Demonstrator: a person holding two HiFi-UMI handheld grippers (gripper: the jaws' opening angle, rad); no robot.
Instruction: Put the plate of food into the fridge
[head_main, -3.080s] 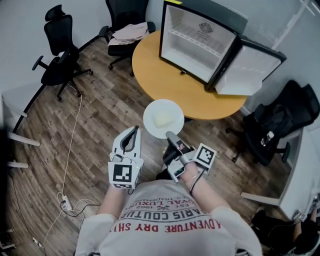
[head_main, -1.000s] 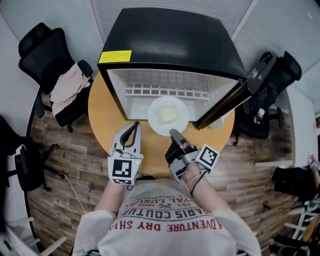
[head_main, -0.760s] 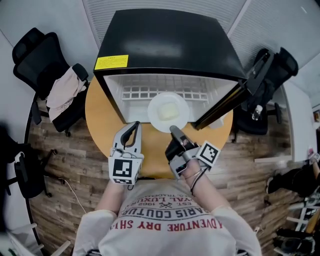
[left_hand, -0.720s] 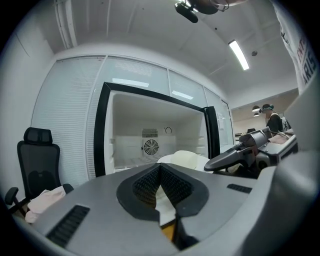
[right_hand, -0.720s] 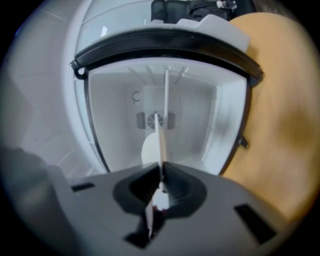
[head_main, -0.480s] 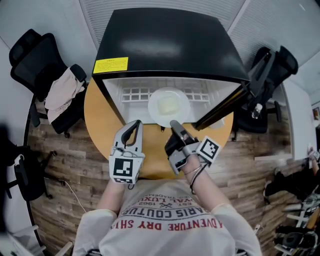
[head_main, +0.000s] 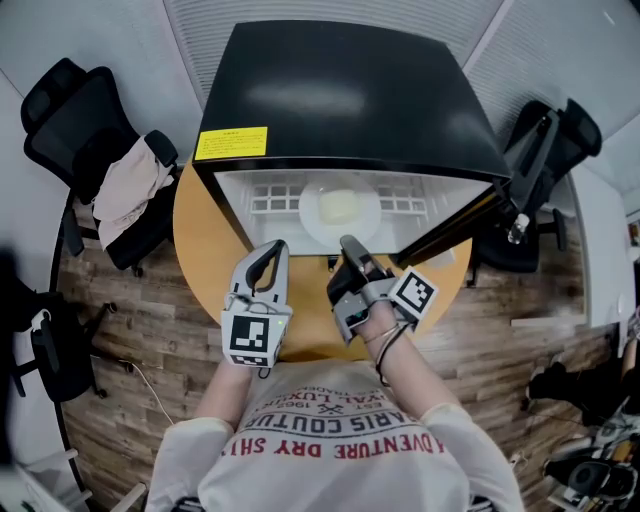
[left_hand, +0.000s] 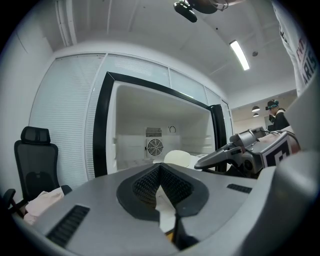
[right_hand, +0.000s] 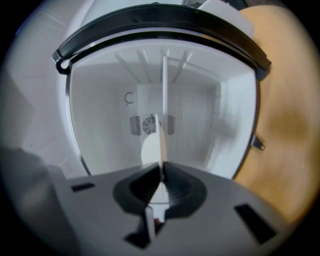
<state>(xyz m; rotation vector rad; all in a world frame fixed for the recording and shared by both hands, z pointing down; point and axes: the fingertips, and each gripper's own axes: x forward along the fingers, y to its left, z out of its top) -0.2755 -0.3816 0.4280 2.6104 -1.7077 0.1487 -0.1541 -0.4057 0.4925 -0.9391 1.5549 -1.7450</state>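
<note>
Round white plate of pale food, upper centre, rim tight in jaws of right gripper; jaws of left gripper together, empty.

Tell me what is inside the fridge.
The plate of pale food, held by the right hand-held gripper, above a white wire shelf; a fan on the back wall. The fridge top hides the deeper interior from overhead.
</note>
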